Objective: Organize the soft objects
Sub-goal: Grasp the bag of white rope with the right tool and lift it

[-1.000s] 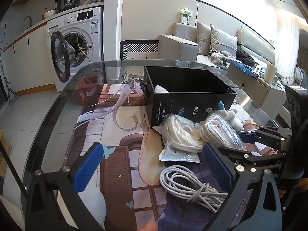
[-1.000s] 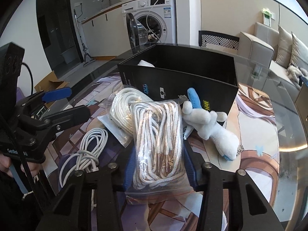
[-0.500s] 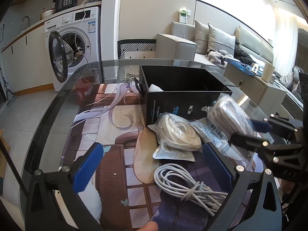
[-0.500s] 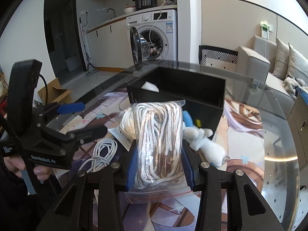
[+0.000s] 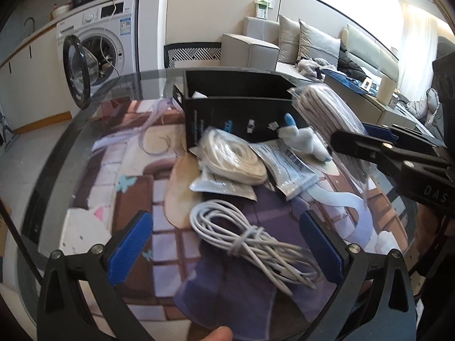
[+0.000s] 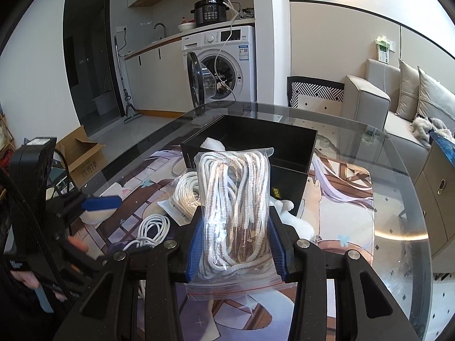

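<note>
My right gripper (image 6: pixel 234 244) is shut on a clear zip bag of white and tan rope (image 6: pixel 234 199) and holds it in the air in front of the open black box (image 6: pixel 270 139). The bag also shows in the left wrist view (image 5: pixel 327 119), with the right gripper (image 5: pixel 369 142) at the right. My left gripper (image 5: pixel 224 244) is open and empty above a loose coil of white cable (image 5: pixel 256 244). A bagged white cord (image 5: pixel 230 159), a flat grey packet (image 5: pixel 287 167) and a white and blue plush toy (image 5: pixel 304 139) lie in front of the box.
The round glass table (image 6: pixel 398 227) carries a printed mat (image 5: pixel 128 199). A white item (image 6: pixel 212 143) lies inside the box. A washing machine with its door open (image 6: pixel 219 74), a chair (image 6: pixel 312 91) and a sofa (image 6: pixel 369 99) stand beyond the table.
My right gripper has lifted the bag of rope off the table and raised it toward the box. The packet and the plush toy under it are now uncovered. The left gripper shifted slightly.
</note>
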